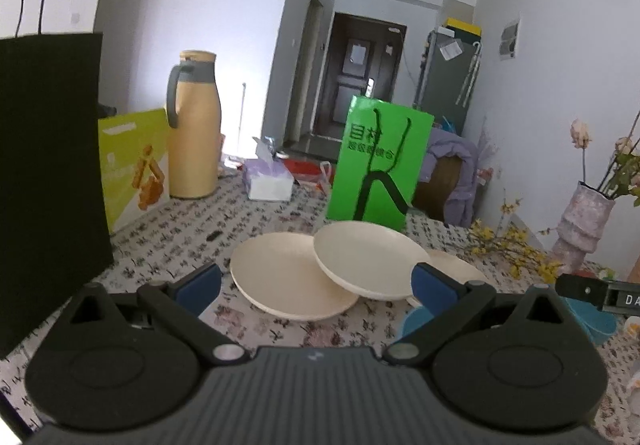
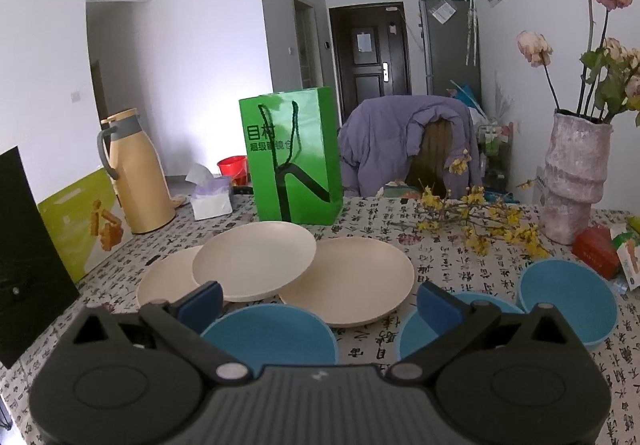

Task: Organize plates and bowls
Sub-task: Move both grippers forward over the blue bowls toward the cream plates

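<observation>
Plates are lying in a loose overlapping fan at the middle of the surface [image 2: 460,213], and nothing is stacked yet, so you are looking at the start of the sorting. Going left to right in the right wrist view, the left plate [image 2: 164,281] is sitting flat, the middle plate [image 2: 256,257] is resting tilted across the rims of its neighbours, and the right plate [image 2: 356,281] is lying flat under its edge; that makes three cream plates. The tilt is probably just how the middle one was dropped on top, and it looks like the natural first one to lift.

In front of them, three blue bowls are standing upright and apart: the left bowl [image 2: 272,333], the centre bowl [image 2: 424,333] partly hidden behind a finger, and the right bowl [image 2: 568,301].

You are holding the left hand-held gripper [image 1: 316,281] with its jaws spread wide and empty, aimed at the plates. The right hand-held gripper [image 2: 320,303] is likewise spread and gripping nothing, hovering over the bowls. A green bag [image 2: 292,157] is standing behind the plates.
</observation>
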